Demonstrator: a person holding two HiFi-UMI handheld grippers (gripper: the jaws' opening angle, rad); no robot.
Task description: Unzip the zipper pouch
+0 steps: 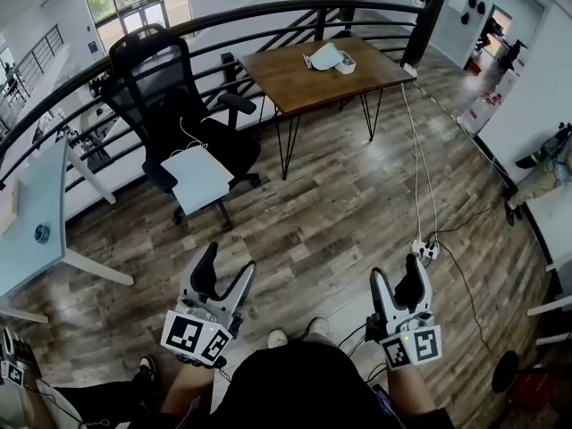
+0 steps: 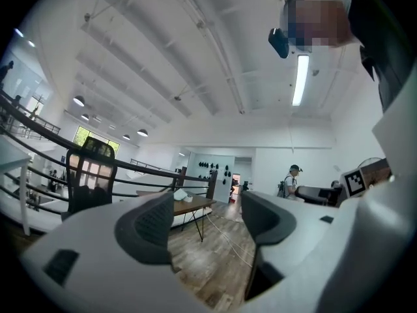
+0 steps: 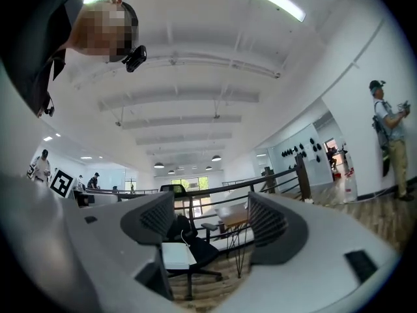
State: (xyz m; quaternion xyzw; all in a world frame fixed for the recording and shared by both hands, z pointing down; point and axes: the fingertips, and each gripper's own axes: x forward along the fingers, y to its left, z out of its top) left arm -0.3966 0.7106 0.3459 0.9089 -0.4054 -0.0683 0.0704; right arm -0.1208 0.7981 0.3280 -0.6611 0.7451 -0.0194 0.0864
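A pale grey zipper pouch (image 1: 326, 56) lies on a brown wooden table (image 1: 295, 79) far across the floor, with a small white thing beside it. In the left gripper view the pouch (image 2: 180, 194) is a tiny shape on the distant table. Both grippers are held low in front of the person and far from the table. My left gripper (image 1: 228, 264) is open with nothing between its fingers, and the left gripper view shows its jaws (image 2: 207, 217) apart. My right gripper (image 1: 399, 275) is also open and empty, its jaws (image 3: 212, 223) spread, pointing towards the table (image 3: 233, 219).
A black office chair (image 1: 170, 105) with a white pad (image 1: 198, 179) on its seat stands between me and the table. A black railing (image 1: 268, 16) curves behind both. A white desk (image 1: 36, 213) is at the left. A cable and power strip (image 1: 424, 250) lie on the wood floor.
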